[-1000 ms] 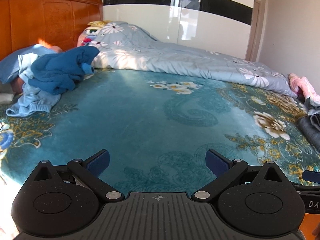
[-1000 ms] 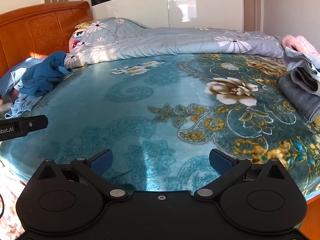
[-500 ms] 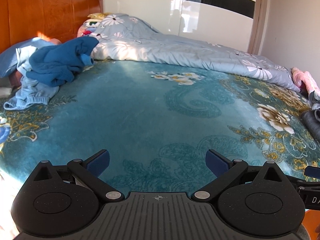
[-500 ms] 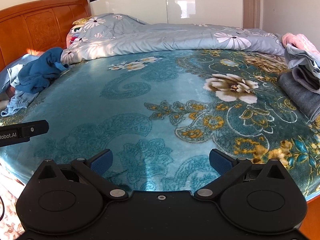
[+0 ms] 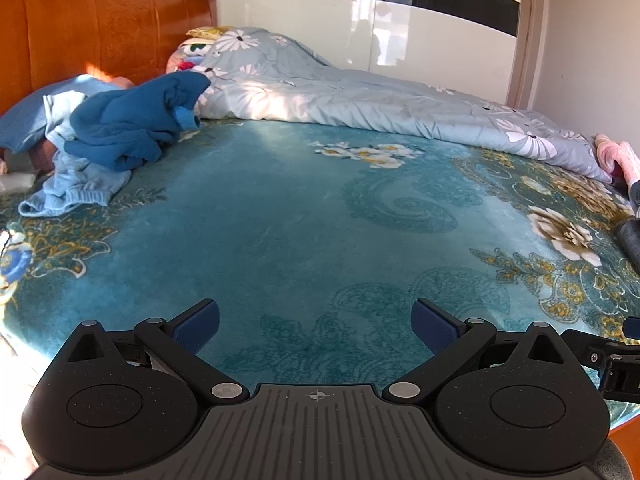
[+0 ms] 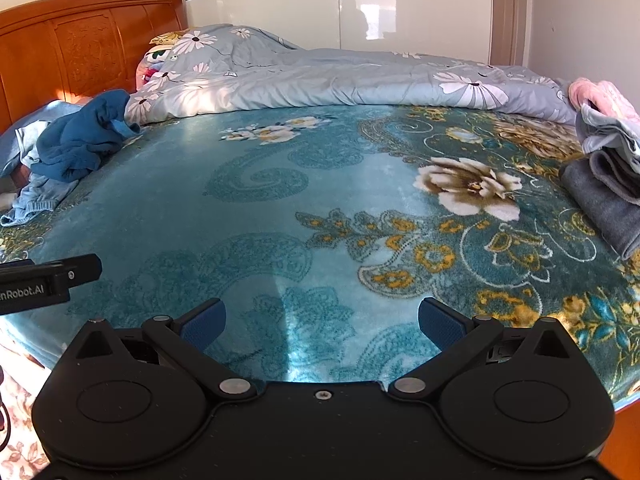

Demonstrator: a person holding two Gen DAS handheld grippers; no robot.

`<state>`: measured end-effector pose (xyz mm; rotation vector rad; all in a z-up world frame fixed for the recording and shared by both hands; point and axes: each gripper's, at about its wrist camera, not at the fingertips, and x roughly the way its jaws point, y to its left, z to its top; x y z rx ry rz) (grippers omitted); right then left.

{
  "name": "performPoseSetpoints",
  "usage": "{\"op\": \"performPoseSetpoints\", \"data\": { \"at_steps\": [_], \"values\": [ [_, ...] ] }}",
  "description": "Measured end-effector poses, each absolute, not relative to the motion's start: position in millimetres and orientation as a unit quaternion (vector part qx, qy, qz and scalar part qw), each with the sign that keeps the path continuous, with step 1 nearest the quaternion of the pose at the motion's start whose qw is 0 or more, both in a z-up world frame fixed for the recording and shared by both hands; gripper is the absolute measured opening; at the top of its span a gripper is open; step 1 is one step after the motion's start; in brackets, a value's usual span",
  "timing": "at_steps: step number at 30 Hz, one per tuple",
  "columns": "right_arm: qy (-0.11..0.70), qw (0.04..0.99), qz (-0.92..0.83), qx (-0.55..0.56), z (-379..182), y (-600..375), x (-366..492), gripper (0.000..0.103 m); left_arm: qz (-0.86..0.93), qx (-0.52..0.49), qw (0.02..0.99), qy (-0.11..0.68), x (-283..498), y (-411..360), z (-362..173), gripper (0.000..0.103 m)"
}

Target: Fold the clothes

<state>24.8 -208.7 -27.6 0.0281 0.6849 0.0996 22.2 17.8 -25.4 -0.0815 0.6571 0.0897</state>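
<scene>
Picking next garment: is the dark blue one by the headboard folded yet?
Not folded: the dark blue garment lies crumpled atop a light blue one.

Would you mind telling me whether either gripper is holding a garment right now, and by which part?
Nothing is held. The left gripper and right gripper are both open over the blanket.

The left gripper (image 5: 315, 322) hangs over the near edge of a teal floral blanket (image 5: 280, 232), its blue-padded fingers (image 5: 196, 326) spread wide with nothing between them. Far left, near the wooden headboard (image 5: 100, 32), a dark blue garment (image 5: 132, 124) lies crumpled on top of a light blue garment (image 5: 72, 194). A grey flowered quilt (image 5: 360, 100) is bunched along the blanket's far side, with a pink cloth (image 5: 618, 156) at the right edge.
</scene>
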Motion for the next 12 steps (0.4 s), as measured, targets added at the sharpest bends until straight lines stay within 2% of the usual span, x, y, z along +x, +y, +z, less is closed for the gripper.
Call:
{"op": "performPoseSetpoints", "data": {
  "at_steps": [12],
  "values": [
    [0.336, 0.94, 0.049, 0.016, -27.4, -208.7, 23.8, 0.102, 0.047, -0.034, 0.946, 0.318, 20.5, 15.4, -23.0, 0.103]
  ]
}}
